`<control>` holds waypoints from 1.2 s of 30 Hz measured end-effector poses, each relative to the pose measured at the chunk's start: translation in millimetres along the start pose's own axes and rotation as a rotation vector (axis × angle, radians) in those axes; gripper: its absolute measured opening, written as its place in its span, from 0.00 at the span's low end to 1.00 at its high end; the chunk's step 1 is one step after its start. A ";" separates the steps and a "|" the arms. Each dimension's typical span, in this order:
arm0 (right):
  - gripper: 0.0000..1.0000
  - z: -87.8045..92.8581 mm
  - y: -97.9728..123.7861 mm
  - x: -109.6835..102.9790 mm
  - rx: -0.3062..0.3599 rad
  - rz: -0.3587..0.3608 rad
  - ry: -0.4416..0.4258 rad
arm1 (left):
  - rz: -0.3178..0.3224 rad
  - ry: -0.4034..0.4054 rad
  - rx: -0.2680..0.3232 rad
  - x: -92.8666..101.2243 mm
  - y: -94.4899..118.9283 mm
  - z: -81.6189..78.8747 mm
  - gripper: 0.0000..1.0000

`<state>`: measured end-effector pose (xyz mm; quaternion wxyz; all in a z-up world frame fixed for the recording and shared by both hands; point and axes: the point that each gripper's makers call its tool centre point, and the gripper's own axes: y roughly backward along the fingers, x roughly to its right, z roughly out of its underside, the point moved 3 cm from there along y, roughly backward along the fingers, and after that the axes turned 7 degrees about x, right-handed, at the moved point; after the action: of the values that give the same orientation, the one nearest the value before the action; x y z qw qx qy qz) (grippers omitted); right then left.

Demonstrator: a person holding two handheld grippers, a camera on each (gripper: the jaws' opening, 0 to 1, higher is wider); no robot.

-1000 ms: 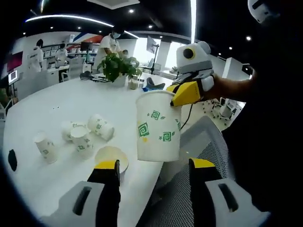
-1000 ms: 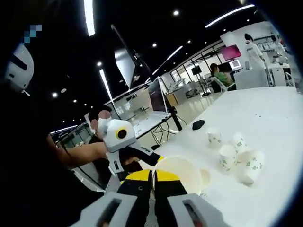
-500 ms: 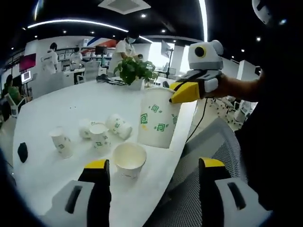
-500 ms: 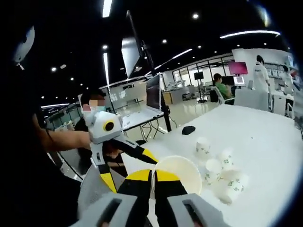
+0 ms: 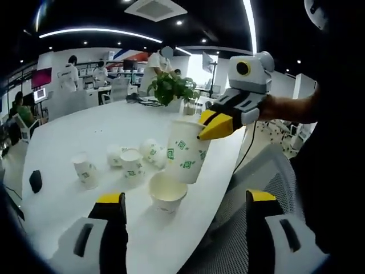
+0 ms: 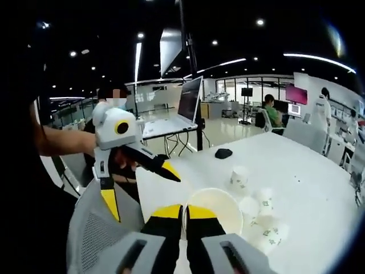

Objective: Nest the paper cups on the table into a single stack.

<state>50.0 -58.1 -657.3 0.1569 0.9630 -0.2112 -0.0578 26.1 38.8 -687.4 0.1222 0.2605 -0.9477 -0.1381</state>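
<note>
Nearest you in the left gripper view, your left gripper (image 5: pixel 181 211) has its yellow-tipped jaws spread wide with nothing between them, hanging over the edge of the white table (image 5: pixel 74 128) and the mesh chair back (image 5: pixel 228 228) below. Just past those jaws an upright paper cup (image 5: pixel 167 193) stands near the table edge, mouth up. Your right gripper (image 5: pixel 219 123) comes in from the right, its jaws pinched on the rim of a second, green-patterned held cup (image 5: pixel 186 158), which hangs tilted in the air with its base just above the standing one and not yet inside it. In the right gripper view that same gripper (image 6: pixel 183 212) shows its jaws pressed together on the near rim of the held cup (image 6: pixel 215 209), whose open mouth faces the camera. Farther along the table a loose group of cups (image 5: pixel 128 160) waits, some upright and some on their sides, with a dark mouse (image 5: pixel 35 181) off to the left. Beyond them a potted plant (image 5: pixel 171 91) sits at the far edge, and people stand at desks in the background.
</note>
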 end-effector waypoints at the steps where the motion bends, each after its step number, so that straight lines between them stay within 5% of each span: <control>1: 0.00 1.3 -2.2 0.7 -0.008 0.002 0.009 | 0.000 0.000 -0.002 0.1 0.3 0.3 0.85; 20: 0.00 27.6 -28.7 0.1 -0.115 -0.004 0.125 | -0.013 0.019 -0.016 3.1 6.7 7.6 0.82; 36: 0.00 50.9 -45.9 -2.2 -0.181 -0.029 0.135 | -0.016 0.052 0.002 2.7 7.2 7.4 0.79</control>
<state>56.8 -31.7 -720.2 0.2561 0.9496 -0.1800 -0.0137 18.3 44.8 -691.5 0.1452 0.2718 -0.9422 -0.1315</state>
